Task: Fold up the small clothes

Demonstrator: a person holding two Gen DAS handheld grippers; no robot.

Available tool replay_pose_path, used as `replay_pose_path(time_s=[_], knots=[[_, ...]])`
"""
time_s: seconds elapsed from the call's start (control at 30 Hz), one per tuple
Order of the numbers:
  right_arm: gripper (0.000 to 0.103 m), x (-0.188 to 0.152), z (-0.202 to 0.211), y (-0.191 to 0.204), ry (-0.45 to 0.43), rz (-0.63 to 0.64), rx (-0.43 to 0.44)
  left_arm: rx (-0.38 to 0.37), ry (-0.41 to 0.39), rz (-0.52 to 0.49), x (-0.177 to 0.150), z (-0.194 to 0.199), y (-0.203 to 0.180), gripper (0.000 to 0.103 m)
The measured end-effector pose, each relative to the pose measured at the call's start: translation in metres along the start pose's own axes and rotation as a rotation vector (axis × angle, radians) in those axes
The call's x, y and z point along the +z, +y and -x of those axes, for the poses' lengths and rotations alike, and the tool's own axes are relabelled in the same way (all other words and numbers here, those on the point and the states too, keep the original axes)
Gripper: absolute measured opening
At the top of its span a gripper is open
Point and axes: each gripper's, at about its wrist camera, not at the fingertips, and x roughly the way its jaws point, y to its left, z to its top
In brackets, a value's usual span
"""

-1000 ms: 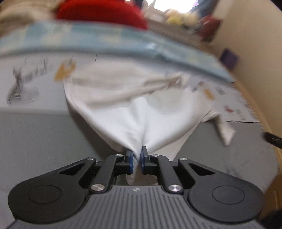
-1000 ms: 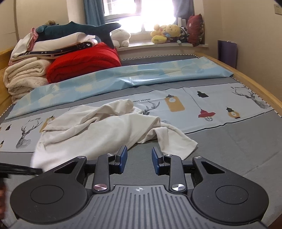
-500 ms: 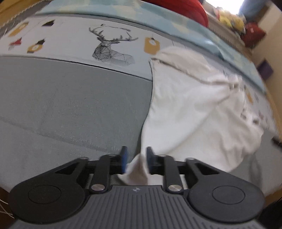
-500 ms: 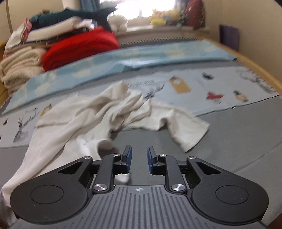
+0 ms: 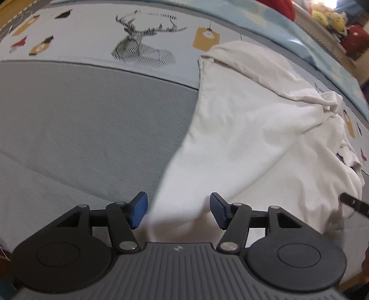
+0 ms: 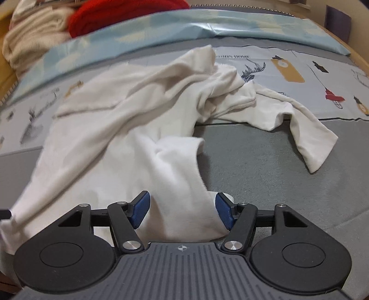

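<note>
A white garment (image 5: 249, 138) lies rumpled on the bed, stretched toward me at its near end. My left gripper (image 5: 177, 212) is open, with the garment's near left corner lying loose between its blue pads. In the right wrist view the same garment (image 6: 138, 110) spreads across the bed, a sleeve (image 6: 309, 138) trailing to the right. My right gripper (image 6: 182, 212) is open too, and a strip of the near edge lies between its pads. The tip of the right gripper shows at the right edge of the left wrist view (image 5: 352, 203).
The bed has a grey sheet (image 6: 265, 166) and a pale printed cloth with deer and lantern pictures (image 5: 143, 46). A light blue cover (image 6: 161, 30), a red blanket (image 6: 129, 13) and folded cream blankets (image 6: 30, 41) lie at the far side.
Both grippers have opened wide: the left one has let go of the garment corner it pinched a second ago. The right gripper has moved onto the garment's near edge.
</note>
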Motion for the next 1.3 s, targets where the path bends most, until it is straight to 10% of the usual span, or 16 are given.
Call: replay_pose_path(time_s=[0.2,0.3,0.4,0.5,0.63,0.73,0.83,1.03,1.3], knots=[[0.061,-0.007,-0.009,0.003,0.034,0.041,-0.092,0.05,0.03,-0.118,-0.015,-0.013,-0.036,0.07],[0.036,-0.011,-0.004,-0.004,0.034,0.045,-0.094,0.071,0.022,-0.175,-0.02,-0.012,-0.038,0.069],[0.011,-0.014,0.011,-0.016,0.019,0.019,-0.057,0.07,0.012,-0.176,-0.02,-0.009,-0.031,0.048],[0.007,-0.013,0.035,-0.03,-0.026,0.004,-0.005,0.082,-0.004,-0.193,-0.023,-0.001,-0.029,0.018],[0.005,-0.013,0.075,-0.051,-0.117,-0.012,0.057,0.028,-0.073,-0.171,-0.023,0.024,-0.025,0.008],[0.005,-0.018,0.113,-0.084,-0.218,-0.125,0.147,-0.085,-0.141,-0.099,-0.025,0.05,-0.016,0.008],[0.005,-0.029,0.135,-0.12,-0.269,-0.263,0.181,-0.045,-0.064,-0.117,-0.027,0.04,-0.014,0.008],[0.011,-0.038,0.083,-0.136,0.014,-0.263,-0.002,0.047,0.027,-0.15,-0.024,0.02,-0.02,0.026],[0.032,-0.041,0.054,-0.125,0.06,-0.209,-0.048,0.053,0.09,-0.141,-0.023,0.0,-0.026,0.052]])
